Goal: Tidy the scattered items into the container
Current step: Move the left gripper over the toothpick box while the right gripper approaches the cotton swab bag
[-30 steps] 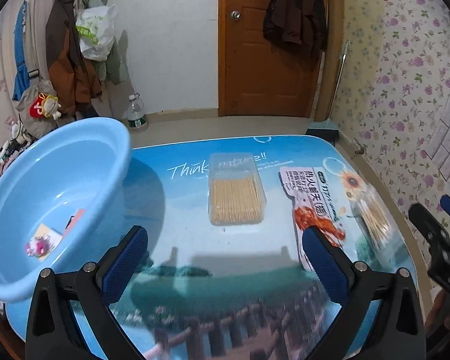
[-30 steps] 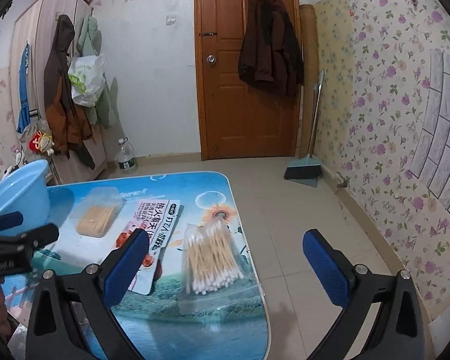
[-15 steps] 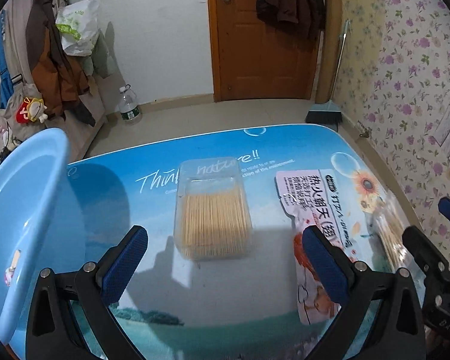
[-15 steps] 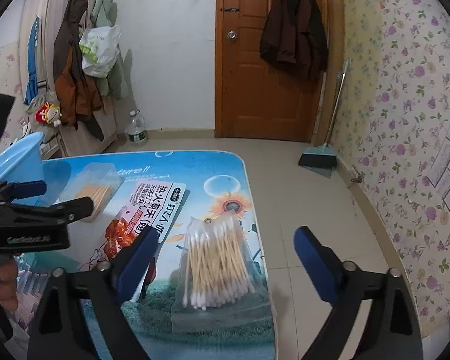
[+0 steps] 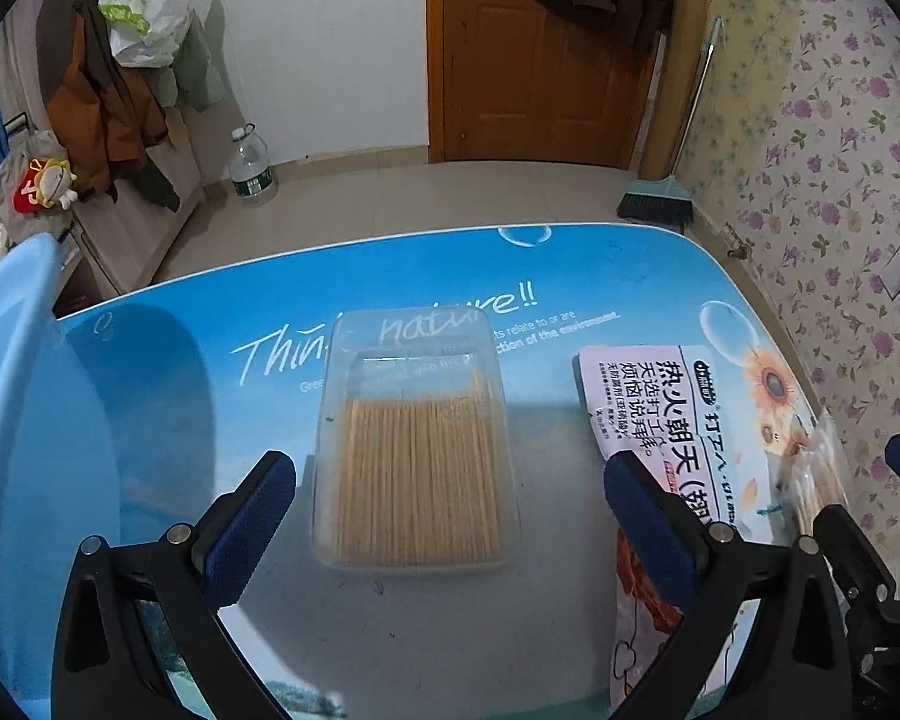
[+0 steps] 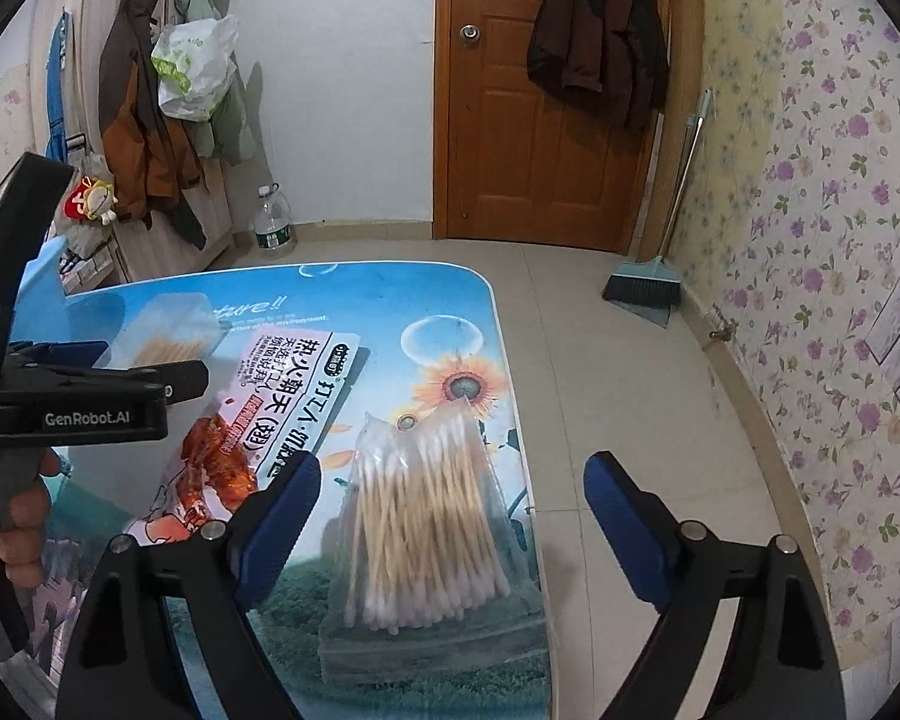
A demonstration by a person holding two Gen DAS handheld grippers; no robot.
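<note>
Left wrist view: left gripper [image 5: 450,531] wide open, empty, straddling toothpick box [image 5: 415,444] beside blue basin [image 5: 6,420]; lower squarely, pinch box's long sides. Right gripper [image 6: 452,525] open, empty, over cotton swab bag [image 6: 426,528]; snack packet [image 6: 270,408] between box and bag

Bare bench [image 5: 420,618] lies around the left hand-held gripper [image 5: 450,516]. A blue basin [image 5: 6,420] blocks its left side; a snack packet [image 5: 660,420] lies beside its right finger.

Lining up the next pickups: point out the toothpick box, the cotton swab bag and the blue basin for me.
toothpick box [image 5: 415,468], left wrist view, on the toothpicks seen through the clear lid.
cotton swab bag [image 6: 429,528], right wrist view, on the bundled swab sticks.
blue basin [image 5: 12,372], left wrist view, on its rim.
</note>
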